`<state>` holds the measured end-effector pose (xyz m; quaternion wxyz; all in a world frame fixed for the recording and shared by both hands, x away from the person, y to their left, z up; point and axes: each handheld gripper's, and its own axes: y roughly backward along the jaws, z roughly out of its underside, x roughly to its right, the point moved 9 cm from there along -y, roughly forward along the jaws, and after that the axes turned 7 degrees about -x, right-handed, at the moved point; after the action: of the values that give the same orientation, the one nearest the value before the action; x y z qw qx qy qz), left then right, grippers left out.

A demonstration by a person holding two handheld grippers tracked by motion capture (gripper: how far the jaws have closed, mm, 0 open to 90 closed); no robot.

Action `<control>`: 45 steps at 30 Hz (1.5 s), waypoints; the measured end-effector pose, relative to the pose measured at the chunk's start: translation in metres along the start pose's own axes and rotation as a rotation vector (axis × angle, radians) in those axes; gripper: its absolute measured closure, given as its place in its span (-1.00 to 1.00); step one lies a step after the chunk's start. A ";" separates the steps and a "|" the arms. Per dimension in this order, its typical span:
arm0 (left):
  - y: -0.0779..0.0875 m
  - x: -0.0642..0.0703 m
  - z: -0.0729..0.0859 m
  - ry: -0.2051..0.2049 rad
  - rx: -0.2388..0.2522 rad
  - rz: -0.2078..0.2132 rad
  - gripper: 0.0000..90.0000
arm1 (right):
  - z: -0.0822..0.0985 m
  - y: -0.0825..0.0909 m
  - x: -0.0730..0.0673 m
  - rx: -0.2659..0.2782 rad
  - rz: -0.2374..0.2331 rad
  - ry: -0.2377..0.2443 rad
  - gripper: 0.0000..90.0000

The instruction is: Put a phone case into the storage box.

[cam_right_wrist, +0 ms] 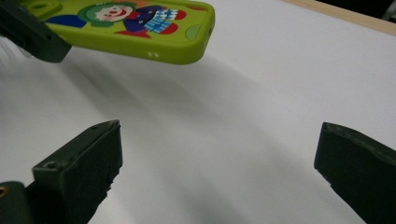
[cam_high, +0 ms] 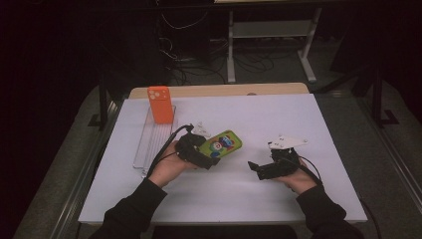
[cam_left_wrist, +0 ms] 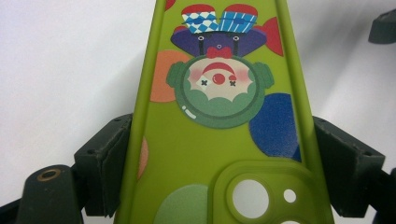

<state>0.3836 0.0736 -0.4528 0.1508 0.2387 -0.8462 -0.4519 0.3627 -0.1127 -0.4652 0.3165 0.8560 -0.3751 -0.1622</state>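
We see our two arms in dark sleeves come in at the near edge of the white table. Our left gripper has its two black jaws squeezed tight on the long sides of the green phone case, near the end with the round camera holes. The case has a clown picture on it, and it sticks out from the jaws toward the right gripper, held up a little above the table. Our right gripper sits to the right, apart from the case. Its jaws stand wide open with nothing between them, only bare white table, and they point toward the free end of the case. Farther back on the left lies a clear tray. At the far end of that tray stands an orange phone case, upright, well apart from both grippers.
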 end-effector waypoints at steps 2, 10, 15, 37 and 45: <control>0.000 0.000 0.000 -0.004 -0.003 0.004 -0.65 | 0.000 -0.001 0.000 -0.006 0.017 0.025 -1.00; 0.003 0.004 -0.002 -0.020 -0.003 0.017 -0.65 | 0.003 -0.004 -0.004 -0.028 0.065 0.159 -1.00; 0.003 0.005 -0.003 -0.021 -0.005 0.025 -0.65 | 0.000 -0.002 -0.007 -0.016 0.126 0.233 -1.00; 0.001 0.006 -0.002 -0.063 -0.013 0.037 -0.65 | -0.004 -0.004 -0.006 -0.029 0.386 0.577 -1.00; -0.003 0.011 -0.004 -0.004 0.010 0.051 -0.65 | -0.005 -0.004 -0.008 -0.022 0.453 0.665 -1.00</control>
<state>0.3770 0.0637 -0.4524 0.1592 0.2171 -0.8545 -0.4443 0.3622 -0.1020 -0.4640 0.4577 0.7540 -0.4296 0.1935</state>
